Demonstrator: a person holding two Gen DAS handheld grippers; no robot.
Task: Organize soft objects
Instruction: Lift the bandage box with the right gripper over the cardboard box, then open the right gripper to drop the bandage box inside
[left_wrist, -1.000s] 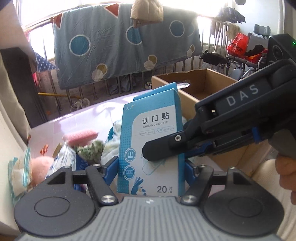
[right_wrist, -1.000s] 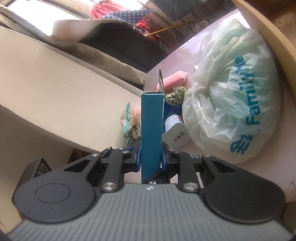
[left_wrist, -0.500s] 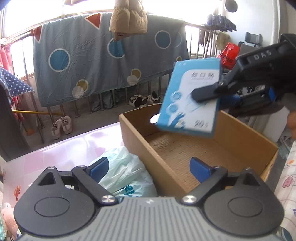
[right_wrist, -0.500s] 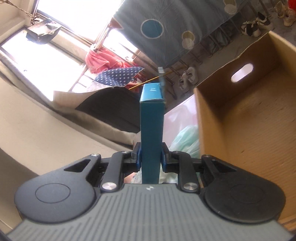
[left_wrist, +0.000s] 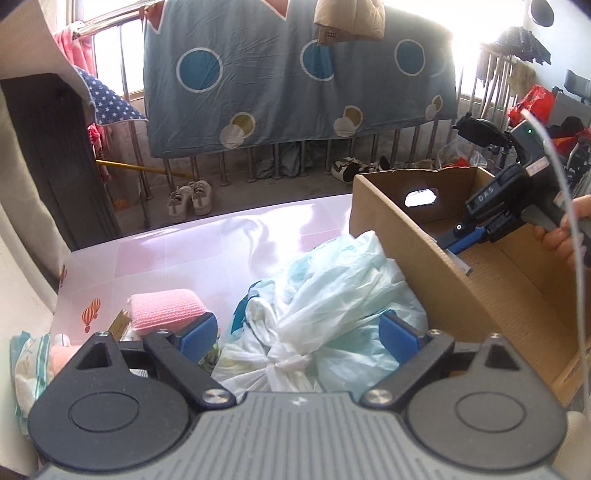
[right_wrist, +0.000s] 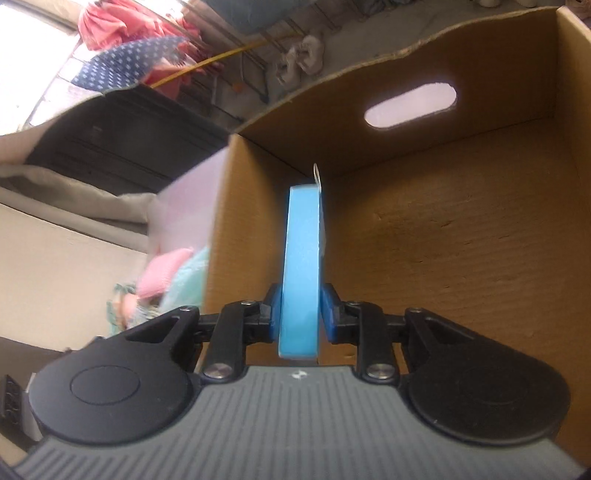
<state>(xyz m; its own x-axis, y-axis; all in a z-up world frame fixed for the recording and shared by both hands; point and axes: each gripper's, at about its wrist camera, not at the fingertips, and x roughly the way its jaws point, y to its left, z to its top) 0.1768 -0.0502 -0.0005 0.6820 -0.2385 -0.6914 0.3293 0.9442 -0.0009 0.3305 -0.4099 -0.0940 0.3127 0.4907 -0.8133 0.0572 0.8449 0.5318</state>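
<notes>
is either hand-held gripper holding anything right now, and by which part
The right hand-held gripper pinches the blue box across its two broad faces near its lower end. The left hand-held gripper holds nothing.

Left gripper (left_wrist: 298, 334) jaws spread wide; right gripper (right_wrist: 300, 313) jaws clamped

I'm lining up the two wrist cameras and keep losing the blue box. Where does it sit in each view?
Left wrist view: at the right, only a sliver of the blue box shows below the right tool, behind the near wall of the cardboard box.
Right wrist view: centre, the blue box stands edge-on, clamped in the right tool.
Shared landmark: the oval handle hole in the cardboard box.
</notes>
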